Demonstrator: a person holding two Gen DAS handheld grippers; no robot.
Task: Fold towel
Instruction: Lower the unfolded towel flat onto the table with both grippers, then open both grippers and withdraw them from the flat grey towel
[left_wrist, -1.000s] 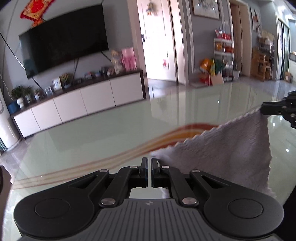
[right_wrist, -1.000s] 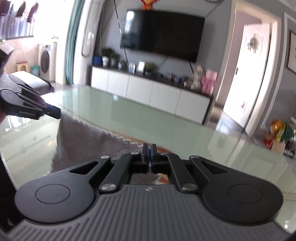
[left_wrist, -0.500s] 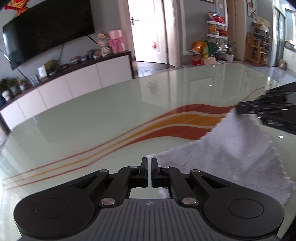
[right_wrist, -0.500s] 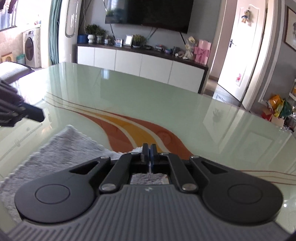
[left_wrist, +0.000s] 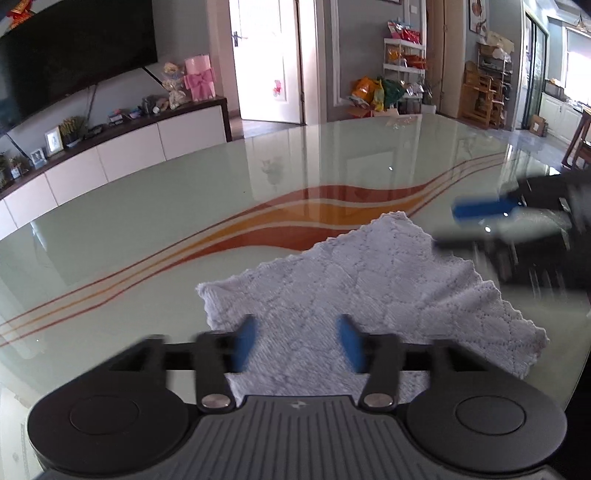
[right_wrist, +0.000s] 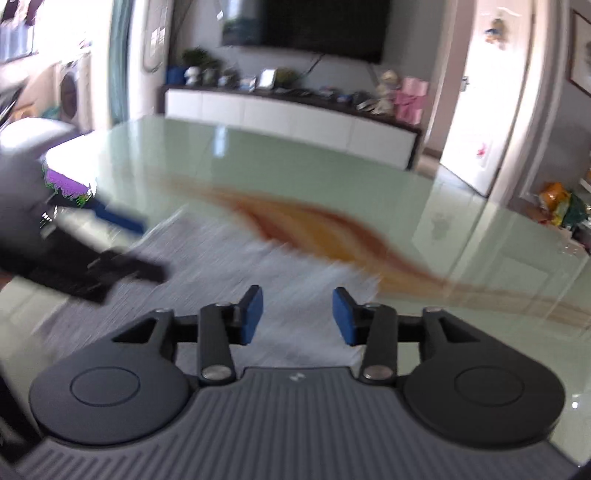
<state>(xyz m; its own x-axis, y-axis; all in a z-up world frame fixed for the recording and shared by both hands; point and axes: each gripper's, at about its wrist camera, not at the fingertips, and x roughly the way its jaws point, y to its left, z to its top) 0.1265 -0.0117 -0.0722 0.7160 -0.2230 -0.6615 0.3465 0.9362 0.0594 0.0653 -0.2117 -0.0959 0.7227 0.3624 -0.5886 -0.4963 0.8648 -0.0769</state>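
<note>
On the glass table (left_wrist: 155, 206), left wrist view: the towel (left_wrist: 354, 291) lies flat, pale grey, already doubled over, with a folded edge at its near-left and scalloped free edges running off to the right. Left gripper (left_wrist: 297, 341) is released, jaws wide apart, blue pads (left_wrist: 246, 338) straddling the towel's near part, nothing pinched. Cloth lies directly ahead and just under the fingers. Its long axis appears to run from near-left to far-right, toward a pointed corner near the red-orange stripe (left_wrist: 280, 218). Right gripper (left_wrist: 484, 221) shows at right edge, blurred, jaws apart, just beside the towel's far-right edge.

Right wrist view: heavy motion blur. Right gripper (right_wrist: 297, 315) is also released, pads (right_wrist: 343, 317) spread, empty. Towel (right_wrist: 207, 266) spreads ahead and to the left beneath it. Left gripper (right_wrist: 114, 243) visible at left, over the cloth.

Judgement: one fold looks done. For a second fold, each gripper needs a corner. Left is nearer the folded near-left end, right nearer the scalloped far-right end. Cannot tell exact corner alignment from the blurred frame.
</note>
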